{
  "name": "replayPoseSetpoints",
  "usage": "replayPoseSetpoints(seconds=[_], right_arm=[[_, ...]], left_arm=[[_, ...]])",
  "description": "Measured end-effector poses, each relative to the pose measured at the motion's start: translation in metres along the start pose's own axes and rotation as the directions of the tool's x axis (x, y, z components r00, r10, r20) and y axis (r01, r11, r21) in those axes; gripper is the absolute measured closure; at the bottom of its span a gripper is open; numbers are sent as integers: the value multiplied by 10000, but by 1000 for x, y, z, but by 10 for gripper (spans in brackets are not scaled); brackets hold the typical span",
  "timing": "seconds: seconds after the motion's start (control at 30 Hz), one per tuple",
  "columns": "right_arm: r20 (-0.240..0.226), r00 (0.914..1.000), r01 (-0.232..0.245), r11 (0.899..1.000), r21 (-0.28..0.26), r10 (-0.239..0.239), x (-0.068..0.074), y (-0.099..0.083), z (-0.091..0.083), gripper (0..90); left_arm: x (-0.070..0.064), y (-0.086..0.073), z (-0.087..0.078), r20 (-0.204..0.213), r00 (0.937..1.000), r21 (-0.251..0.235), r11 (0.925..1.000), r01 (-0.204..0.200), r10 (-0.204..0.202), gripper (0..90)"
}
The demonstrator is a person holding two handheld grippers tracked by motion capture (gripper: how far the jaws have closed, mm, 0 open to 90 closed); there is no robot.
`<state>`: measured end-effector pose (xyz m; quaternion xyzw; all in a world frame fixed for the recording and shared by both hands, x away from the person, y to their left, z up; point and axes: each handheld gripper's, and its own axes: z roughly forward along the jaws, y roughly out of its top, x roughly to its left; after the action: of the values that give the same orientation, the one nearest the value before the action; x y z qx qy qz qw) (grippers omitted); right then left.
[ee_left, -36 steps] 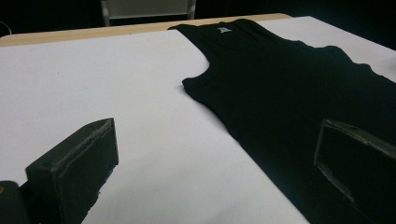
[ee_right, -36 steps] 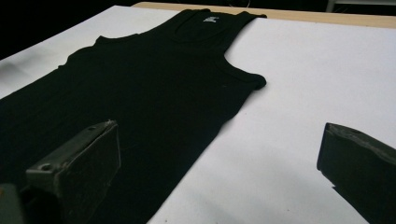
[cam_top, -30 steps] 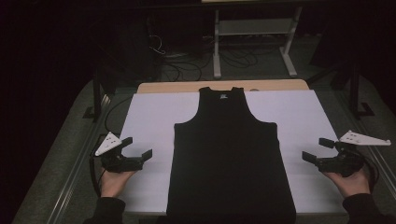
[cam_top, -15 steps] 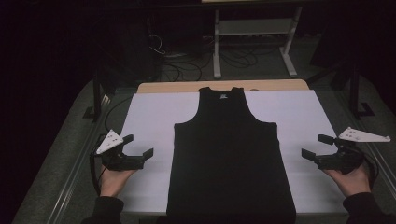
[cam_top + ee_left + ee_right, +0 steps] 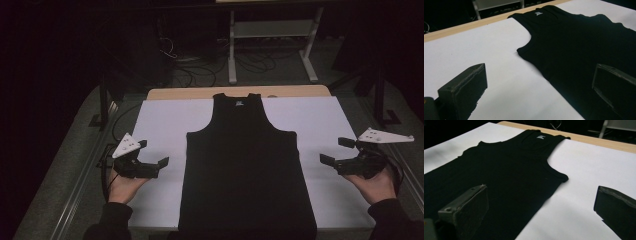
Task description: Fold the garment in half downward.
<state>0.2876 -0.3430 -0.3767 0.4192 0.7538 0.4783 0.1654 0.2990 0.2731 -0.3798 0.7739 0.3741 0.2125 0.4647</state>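
Barely anything shifts since the earlier frame: we hold the left gripper (image 5: 150, 161) and right gripper (image 5: 334, 152) empty, jaws apart, flanking the black tank top (image 5: 246, 170) lying flat between them, long axis running away from us, seemingly equidistant.

One black tank top (image 5: 247, 170) lies on one white sheet (image 5: 160, 125). Two grippers, left (image 5: 152, 161) and right (image 5: 334, 152). Possibly one metal stand (image 5: 270, 37) in the dim background.

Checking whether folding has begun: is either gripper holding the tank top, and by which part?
Nothing is held. The left gripper and right gripper are open beside the tank top.
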Motion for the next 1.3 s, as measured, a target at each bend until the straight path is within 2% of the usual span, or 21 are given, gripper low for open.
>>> replayPoseSetpoints(seconds=[0.17,0.63,0.7,0.87,1.03,1.3], right_arm=[[-206,9998,-41,9996,264,47,-2,10,3,0],[-173,9984,554,9970,537,-545,-5,36,9,0],[-181,9983,556,9968,574,-547,-6,37,9,0],[-245,9984,520,9974,492,-509,-8,42,12,0],[-265,9980,593,9962,630,-577,-10,47,17,0],[-330,9972,692,9946,768,-669,-12,60,23,0]], left_arm=[[4,7,3,64,10000,115,9999,-64,63,0],[8,21,13,375,9991,646,9976,-239,215,0],[10,22,14,518,9986,605,9980,-162,131,0],[13,27,19,752,9968,723,9968,-343,288,0],[14,36,21,763,9959,829,9951,-540,477,0],[16,45,26,804,9954,981,9933,-604,526,0]])
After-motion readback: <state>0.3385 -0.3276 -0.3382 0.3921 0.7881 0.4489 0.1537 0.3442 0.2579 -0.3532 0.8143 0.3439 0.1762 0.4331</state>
